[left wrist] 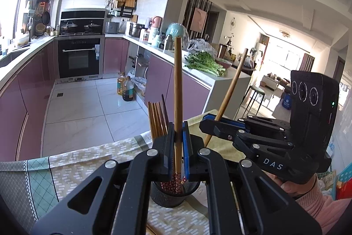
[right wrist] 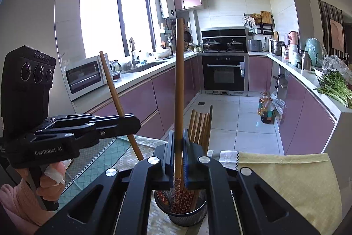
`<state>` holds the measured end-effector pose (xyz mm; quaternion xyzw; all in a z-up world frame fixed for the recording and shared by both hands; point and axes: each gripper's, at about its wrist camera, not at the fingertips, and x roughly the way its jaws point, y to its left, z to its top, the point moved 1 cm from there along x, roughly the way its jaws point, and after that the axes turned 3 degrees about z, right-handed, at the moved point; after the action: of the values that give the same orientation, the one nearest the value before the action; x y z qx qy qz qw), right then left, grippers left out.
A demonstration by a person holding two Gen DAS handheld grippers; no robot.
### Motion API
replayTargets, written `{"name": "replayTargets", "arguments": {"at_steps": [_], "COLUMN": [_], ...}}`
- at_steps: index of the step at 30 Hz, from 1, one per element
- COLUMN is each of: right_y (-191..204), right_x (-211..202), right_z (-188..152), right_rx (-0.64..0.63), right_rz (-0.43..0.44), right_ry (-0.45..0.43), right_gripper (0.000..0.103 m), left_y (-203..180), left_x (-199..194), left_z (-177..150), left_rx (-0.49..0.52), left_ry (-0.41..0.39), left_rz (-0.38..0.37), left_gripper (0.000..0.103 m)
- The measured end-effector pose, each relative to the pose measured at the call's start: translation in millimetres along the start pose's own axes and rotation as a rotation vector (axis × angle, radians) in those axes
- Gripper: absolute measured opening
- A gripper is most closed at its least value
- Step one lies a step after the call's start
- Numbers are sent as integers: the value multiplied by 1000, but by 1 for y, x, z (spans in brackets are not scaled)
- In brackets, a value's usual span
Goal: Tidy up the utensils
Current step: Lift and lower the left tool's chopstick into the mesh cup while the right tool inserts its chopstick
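Both my claws pinch one wooden chopstick each, above the holder.

Left wrist view: my left gripper [left wrist: 177,138] clamps a round brown chopstick [left wrist: 177,85] upright over the black mesh holder [left wrist: 173,195]; my right gripper [left wrist: 214,122], marked "DAS", holds a tilted one [left wrist: 231,89]. Right wrist view: the same pair mirrored, "GenRobot.AI" legible, the holder [right wrist: 187,213] on the patterned cloth [right wrist: 99,160].

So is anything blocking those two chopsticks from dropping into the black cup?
Nothing visible blocks them. Each chopstick is pinched upright with its patterned end already inside the mesh cup, beside other chopsticks standing there, which leave room.
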<state>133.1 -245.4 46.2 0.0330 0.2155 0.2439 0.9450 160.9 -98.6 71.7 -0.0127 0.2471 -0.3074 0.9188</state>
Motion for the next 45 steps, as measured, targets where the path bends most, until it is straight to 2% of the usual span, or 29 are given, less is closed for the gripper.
{"name": "replayTargets", "arguments": {"at_steps": [13, 22, 33, 45], "right_y": [-8, -8, -13, -22], "right_x": [28, 42, 56, 60], "right_z": [-24, -33, -36, -37], "right_rx": [25, 36, 59, 97], "right_rz": [-5, -4, -2, -10], "right_ry": [114, 169, 201, 204], "right_gripper": [6, 6, 6, 6], "left_y": [-1, -5, 0, 8], "left_x": [33, 51, 73, 83], "left_z": [-23, -28, -29, -32], "left_rx": [44, 69, 50, 17], "left_ry": [131, 186, 215, 234], "left_rz": [12, 18, 53, 52], "left_gripper": [7, 7, 8, 8]}}
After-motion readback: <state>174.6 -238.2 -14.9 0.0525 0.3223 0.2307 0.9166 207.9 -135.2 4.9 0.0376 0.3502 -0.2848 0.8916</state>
